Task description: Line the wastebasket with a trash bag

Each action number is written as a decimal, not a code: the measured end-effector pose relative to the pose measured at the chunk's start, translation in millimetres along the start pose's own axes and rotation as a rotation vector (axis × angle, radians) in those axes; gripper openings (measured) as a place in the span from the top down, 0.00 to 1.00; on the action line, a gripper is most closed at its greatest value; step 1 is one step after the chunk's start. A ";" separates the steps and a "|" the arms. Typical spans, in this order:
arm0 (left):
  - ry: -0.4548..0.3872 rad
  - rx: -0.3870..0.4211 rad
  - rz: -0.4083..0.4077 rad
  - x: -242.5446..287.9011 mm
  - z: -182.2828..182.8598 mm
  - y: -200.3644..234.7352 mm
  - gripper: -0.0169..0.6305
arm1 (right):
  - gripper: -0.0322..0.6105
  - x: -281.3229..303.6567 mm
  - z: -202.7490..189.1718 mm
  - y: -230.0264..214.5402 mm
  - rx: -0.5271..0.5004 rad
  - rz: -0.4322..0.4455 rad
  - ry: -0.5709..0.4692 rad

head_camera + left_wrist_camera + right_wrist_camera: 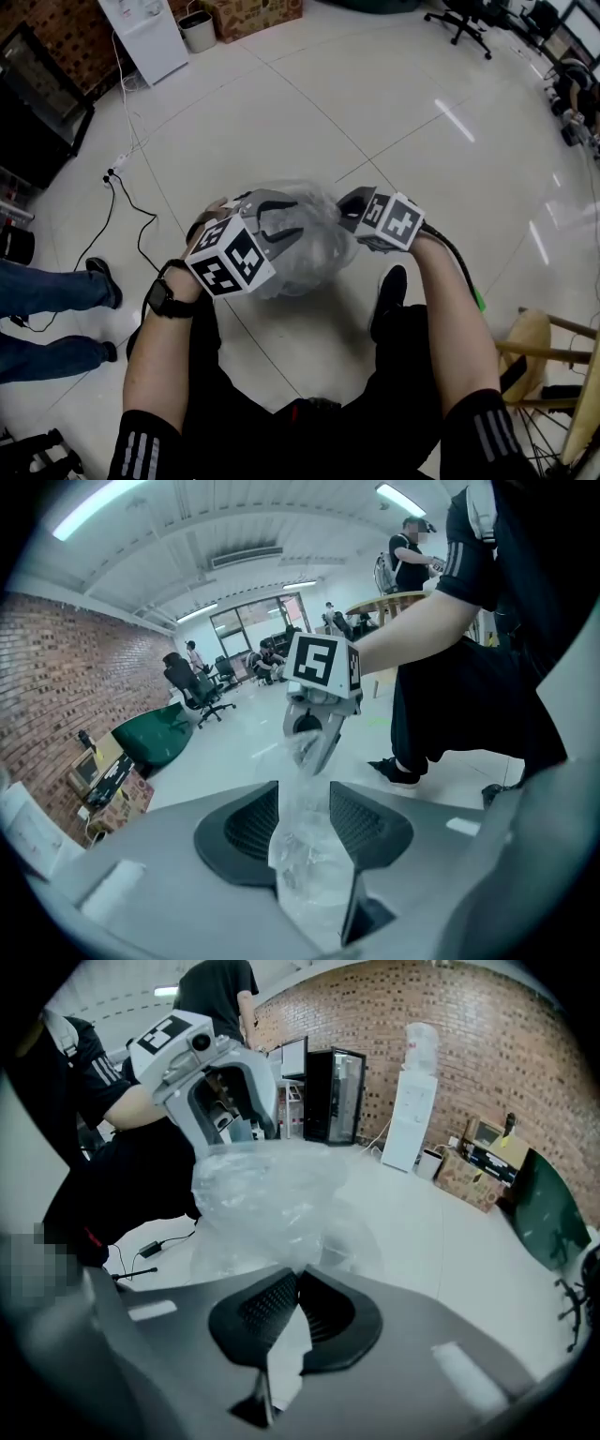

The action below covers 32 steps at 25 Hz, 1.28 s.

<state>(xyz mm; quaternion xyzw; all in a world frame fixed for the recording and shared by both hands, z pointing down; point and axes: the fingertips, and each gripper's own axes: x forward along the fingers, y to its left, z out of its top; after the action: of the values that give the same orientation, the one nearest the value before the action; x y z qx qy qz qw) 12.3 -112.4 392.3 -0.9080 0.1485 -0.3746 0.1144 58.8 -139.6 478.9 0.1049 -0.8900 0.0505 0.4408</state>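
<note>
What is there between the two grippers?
The clear bag, bunched up, fills the gap between the left gripper and the right gripper. The head view shows this.

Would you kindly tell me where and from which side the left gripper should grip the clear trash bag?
Probably take the bunched film of the trash bag between the parted jaws of the left gripper, closing straight on, opposite the pinch of the right gripper; thin crumpled film pinches easily.

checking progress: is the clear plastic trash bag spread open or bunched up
Bunched up: the clear plastic trash bag is a crumpled wad.
</note>
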 end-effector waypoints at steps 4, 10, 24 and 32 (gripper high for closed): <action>0.129 -0.126 0.101 -22.5 -58.6 28.4 0.72 | 0.94 -20.6 0.9 -7.4 0.022 -0.009 -0.048; 0.366 -0.397 0.074 -14.7 -169.3 22.0 0.54 | 0.94 -28.8 -2.4 -9.3 0.031 0.004 -0.050; 0.389 -0.514 -0.011 10.1 -170.6 3.4 0.98 | 0.94 -28.9 5.5 -11.8 0.024 0.023 -0.093; 0.519 -0.460 0.213 -53.2 -198.3 50.7 0.98 | 0.94 -16.3 -33.4 -20.4 0.038 -0.003 0.058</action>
<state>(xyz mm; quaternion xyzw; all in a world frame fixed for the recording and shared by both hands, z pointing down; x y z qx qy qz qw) -174.6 -159.8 479.3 -0.7643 0.3466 -0.5352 -0.0961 98.9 -151.0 486.1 0.1132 -0.8756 0.0695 0.4643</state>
